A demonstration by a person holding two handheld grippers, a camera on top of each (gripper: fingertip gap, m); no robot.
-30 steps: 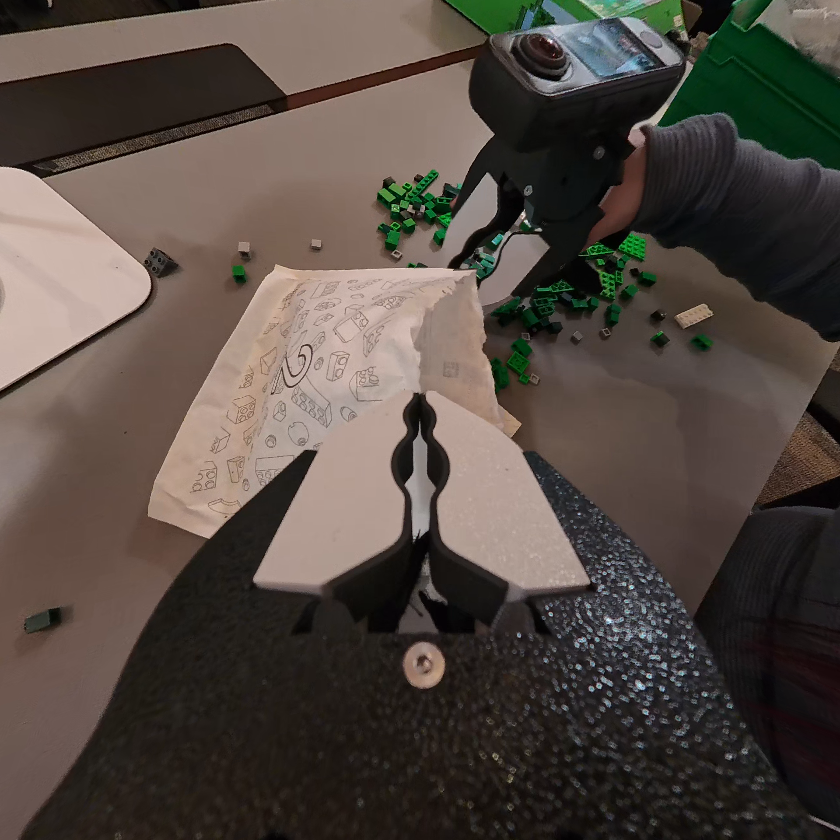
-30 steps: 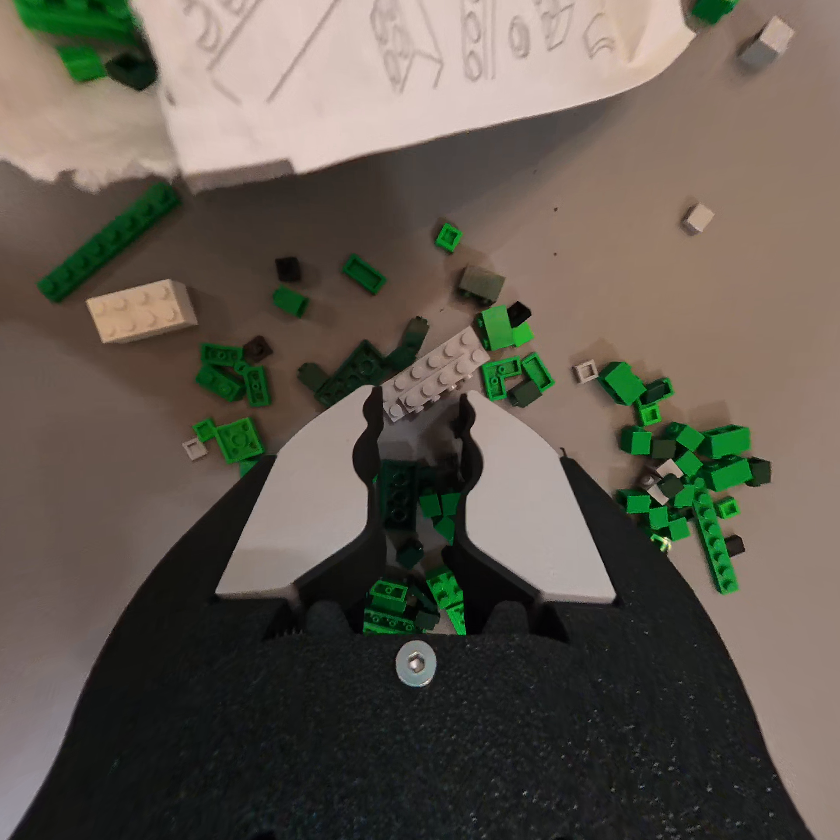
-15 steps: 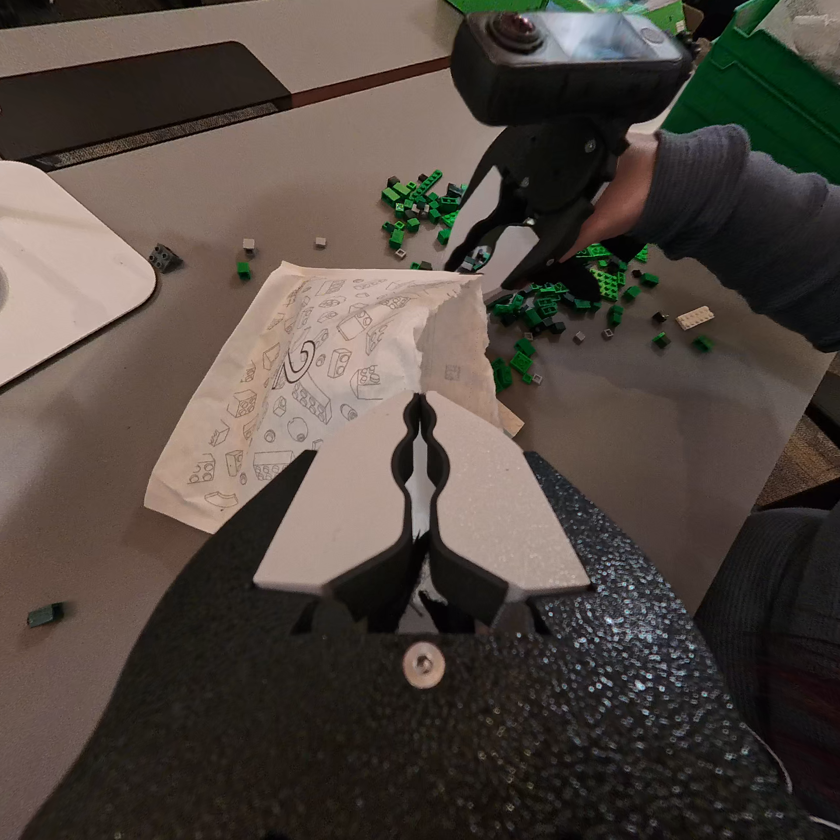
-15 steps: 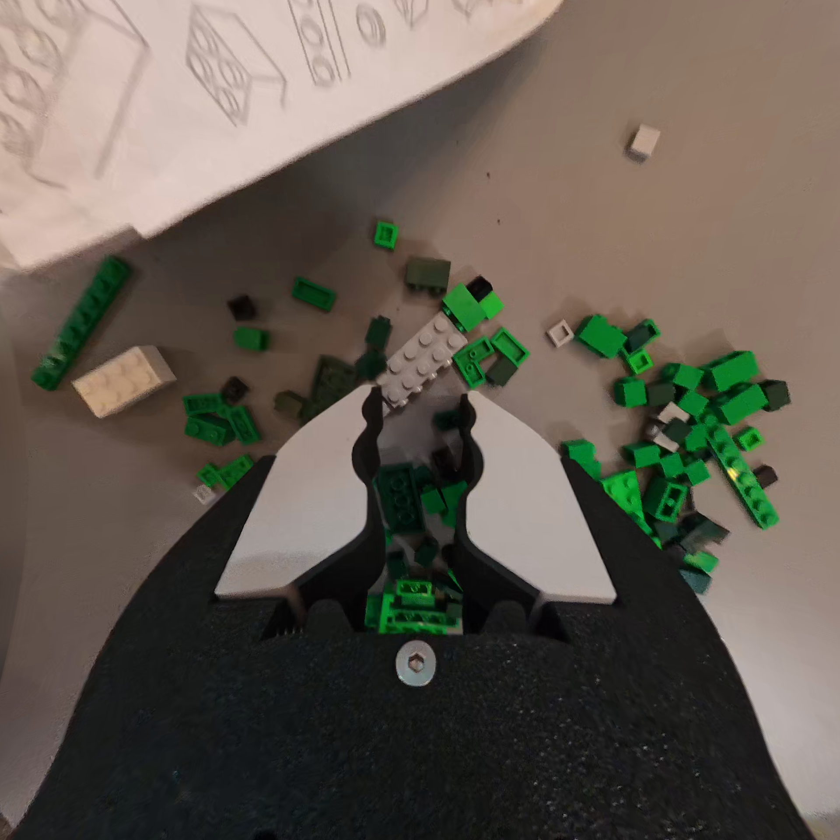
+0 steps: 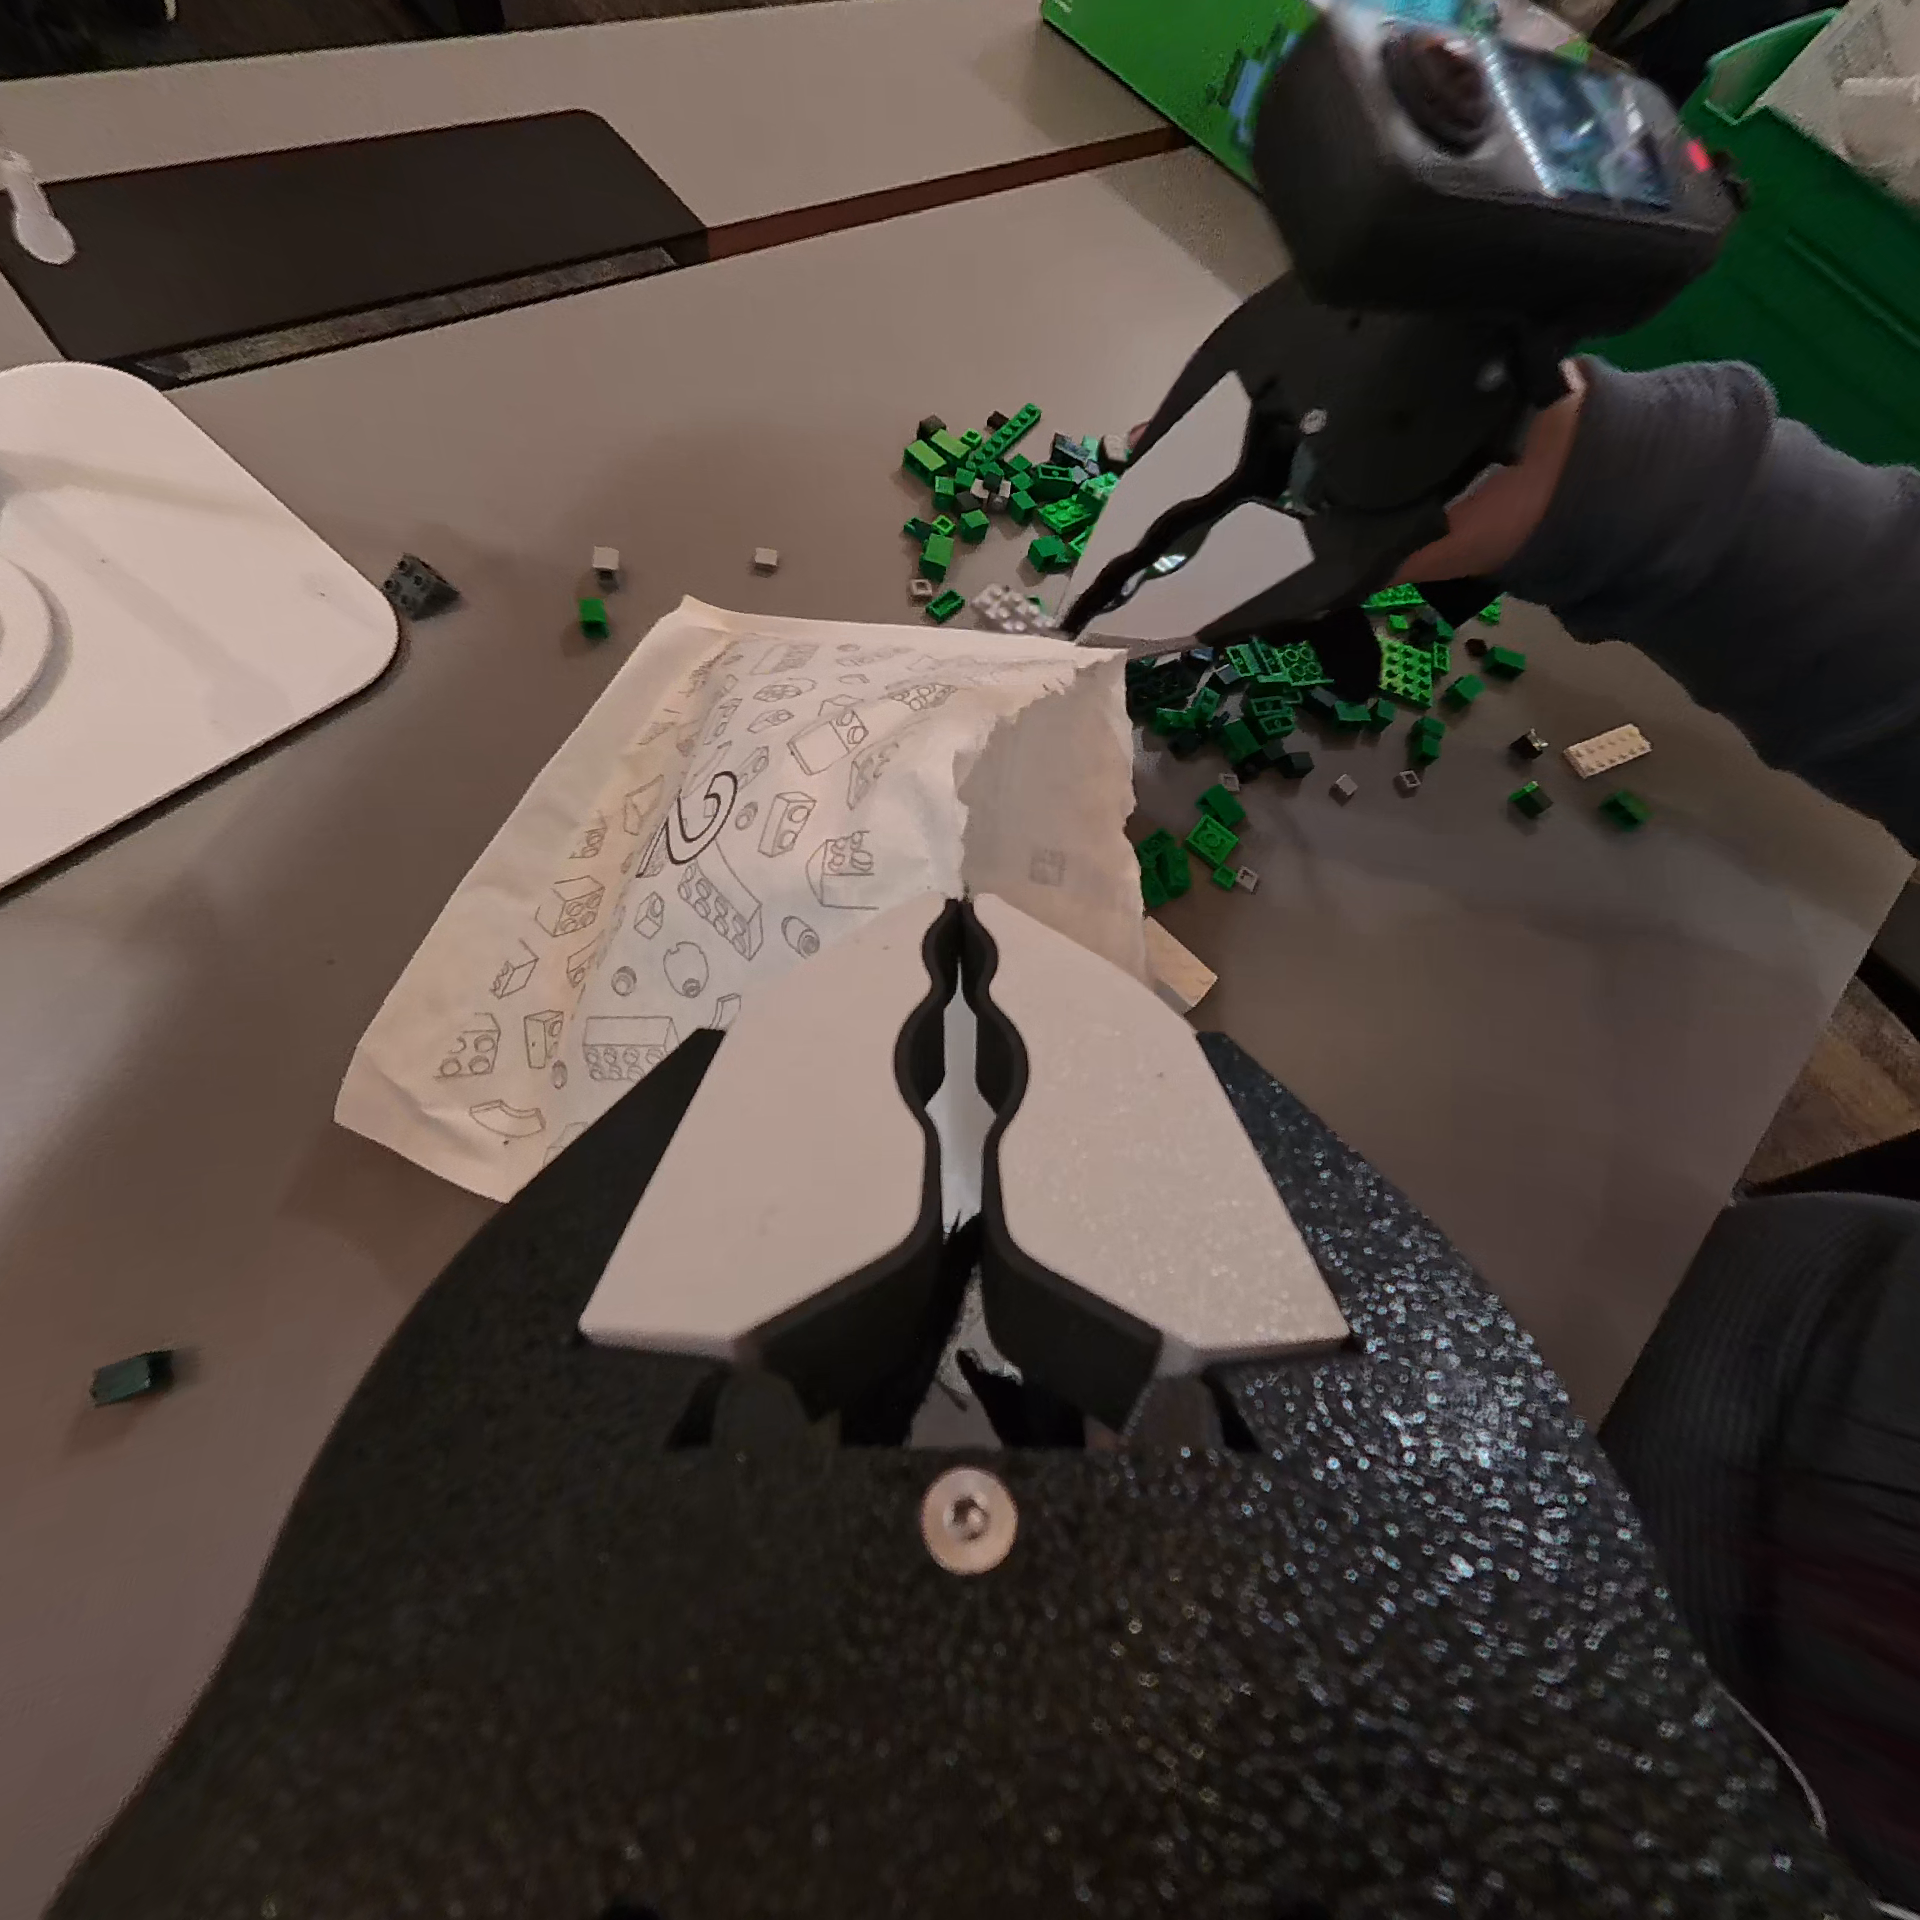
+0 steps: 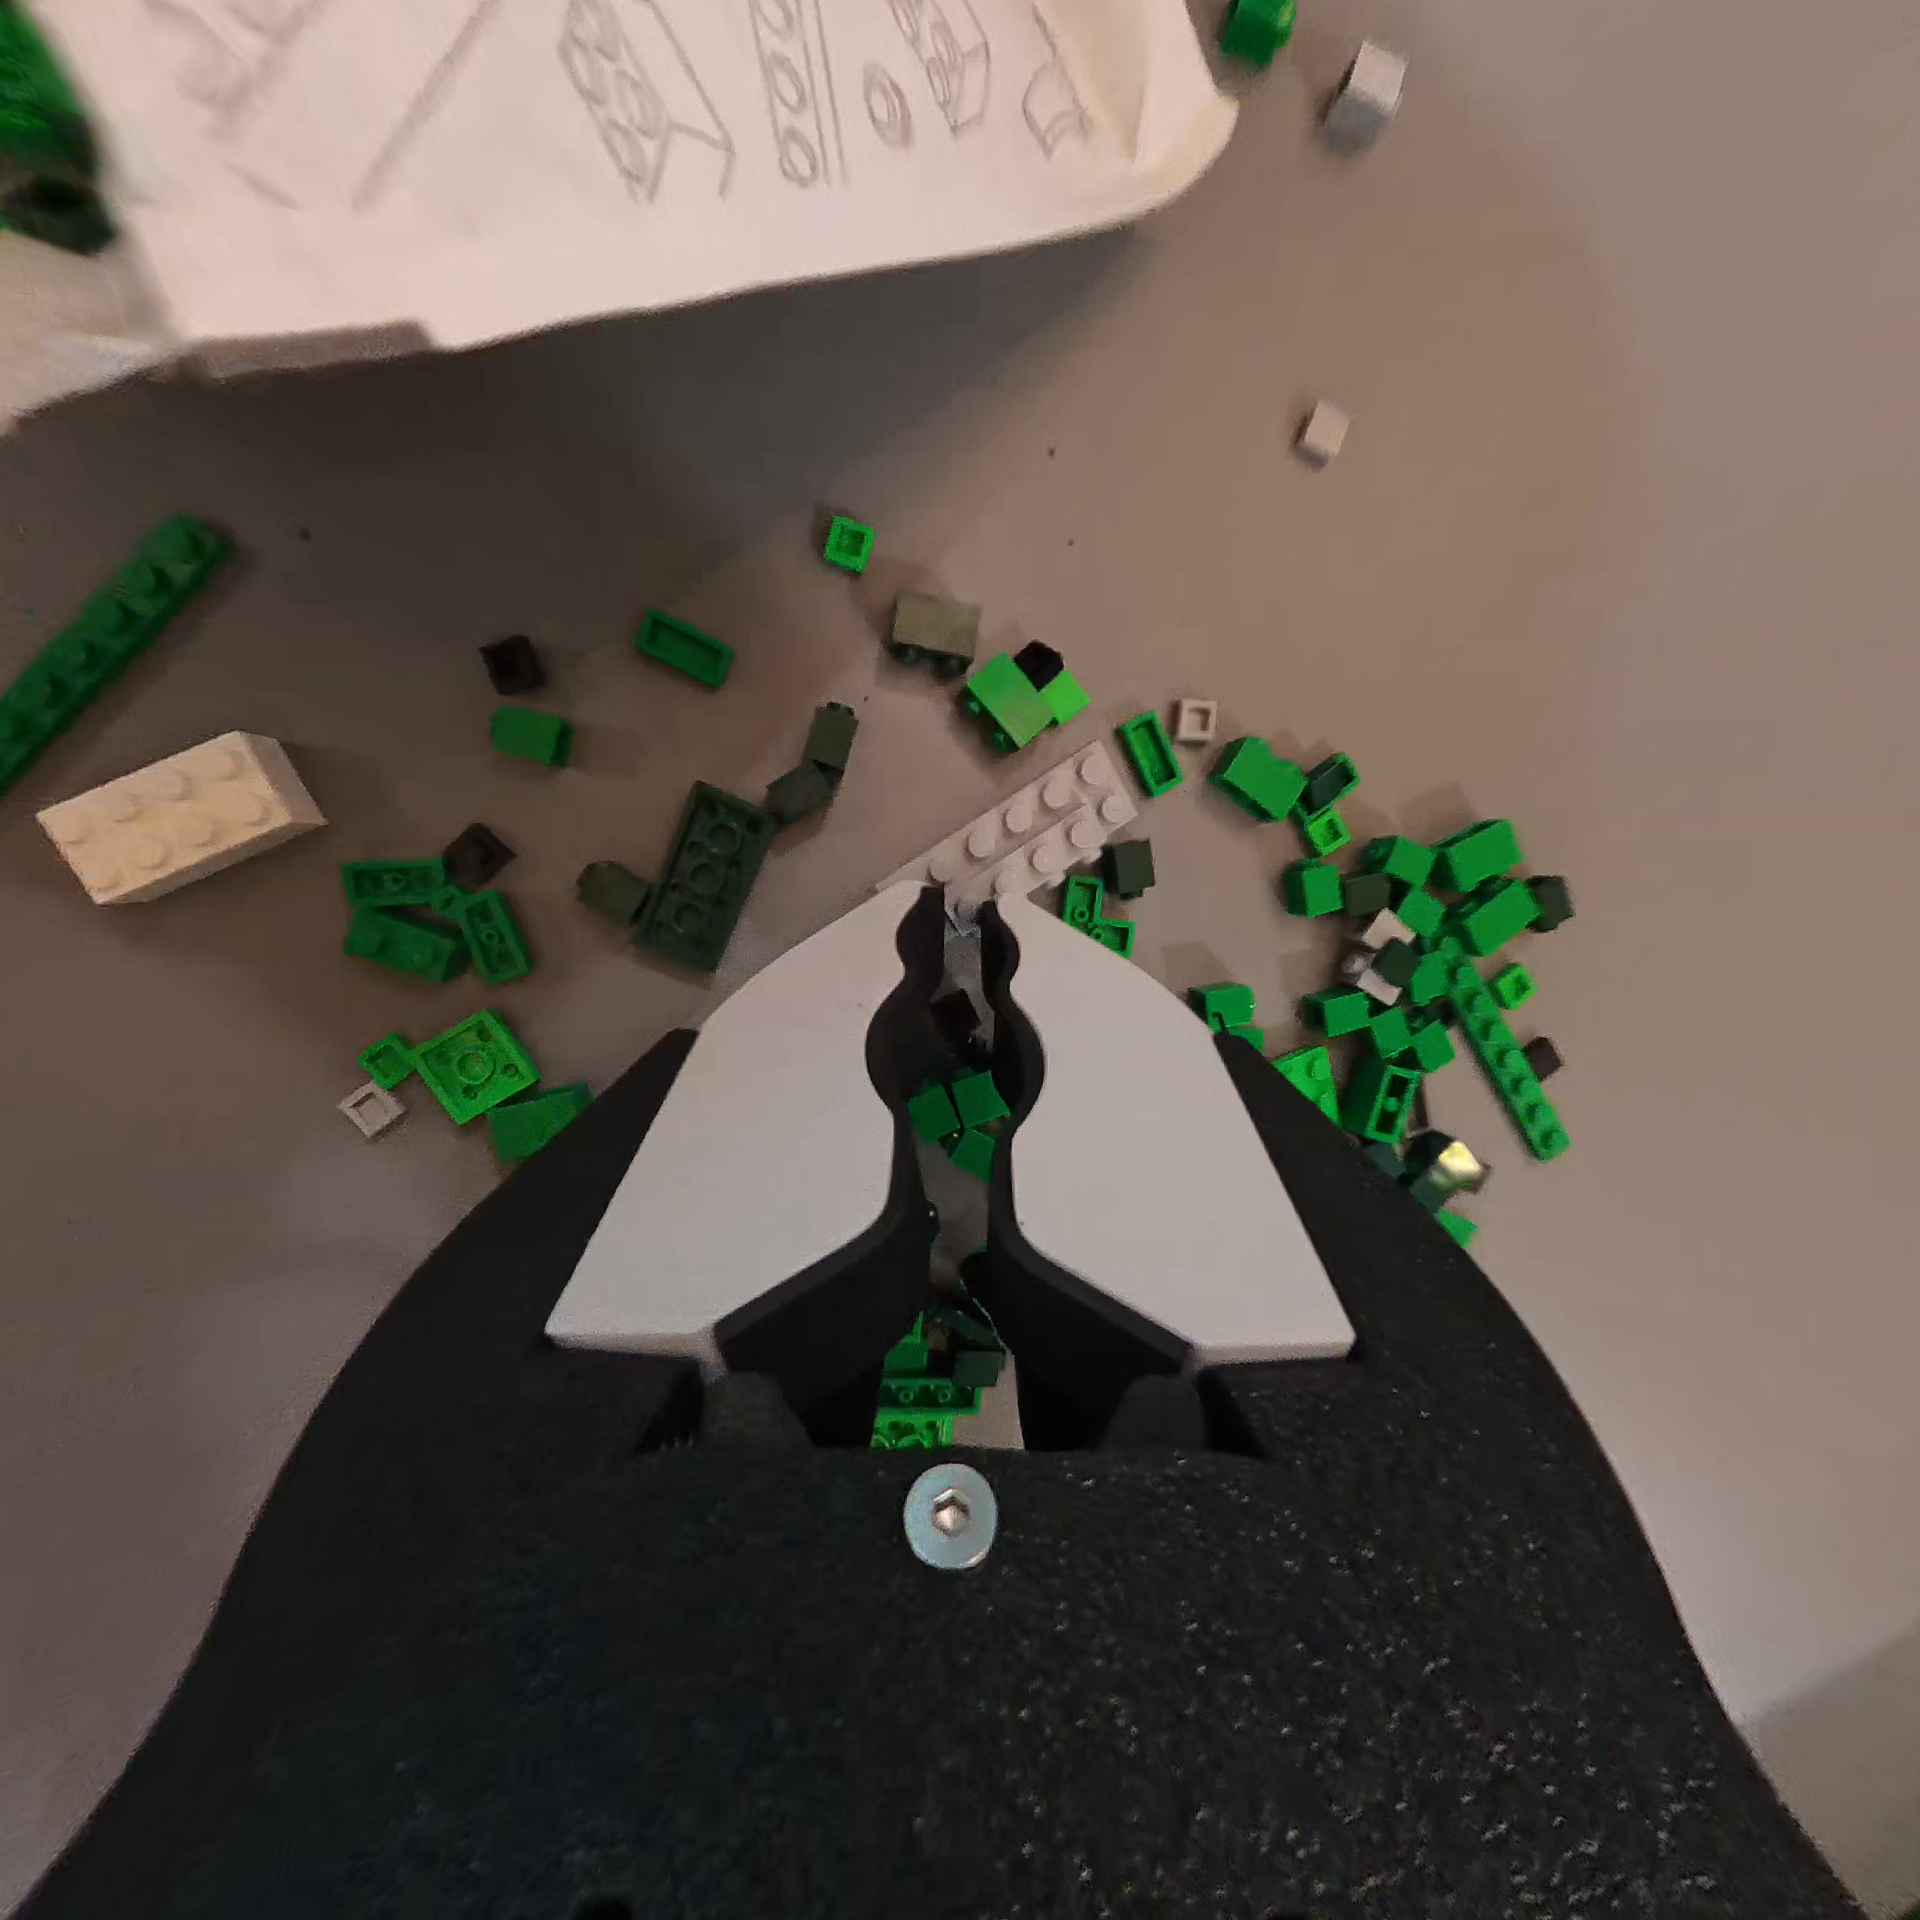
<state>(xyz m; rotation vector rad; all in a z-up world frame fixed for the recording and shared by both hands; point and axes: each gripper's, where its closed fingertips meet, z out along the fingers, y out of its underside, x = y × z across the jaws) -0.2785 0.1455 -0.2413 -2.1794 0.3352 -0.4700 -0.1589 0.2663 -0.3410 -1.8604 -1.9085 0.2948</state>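
Observation:
My left gripper (image 5: 961, 914) is shut on the torn edge of a white paper bag (image 5: 727, 831) printed with brick drawings, which lies on the grey table. My right gripper (image 6: 961, 909) has its jaws closed on the near end of a light grey studded plate (image 6: 1039, 831), among scattered green bricks (image 6: 1434, 935). In the left wrist view the right gripper (image 5: 1075, 623) reaches down just beyond the bag's far corner with the grey plate (image 5: 1003, 603) at its tip. The bag (image 6: 623, 156) fills the top of the right wrist view.
A white brick (image 6: 177, 816) and a long green plate (image 6: 104, 634) lie left of the right gripper. A white rounded board (image 5: 156, 603), a black mat (image 5: 343, 218) and a green bin (image 5: 1818, 239) stand around the table. A person's sleeve (image 5: 1714, 582) reaches in from the right. The tips of one gripper are about 20 cm away from the tips of the other.
My right gripper's jaws were open over the bricks and have now closed on the grey plate's end. My left gripper has kept its hold on the bag.

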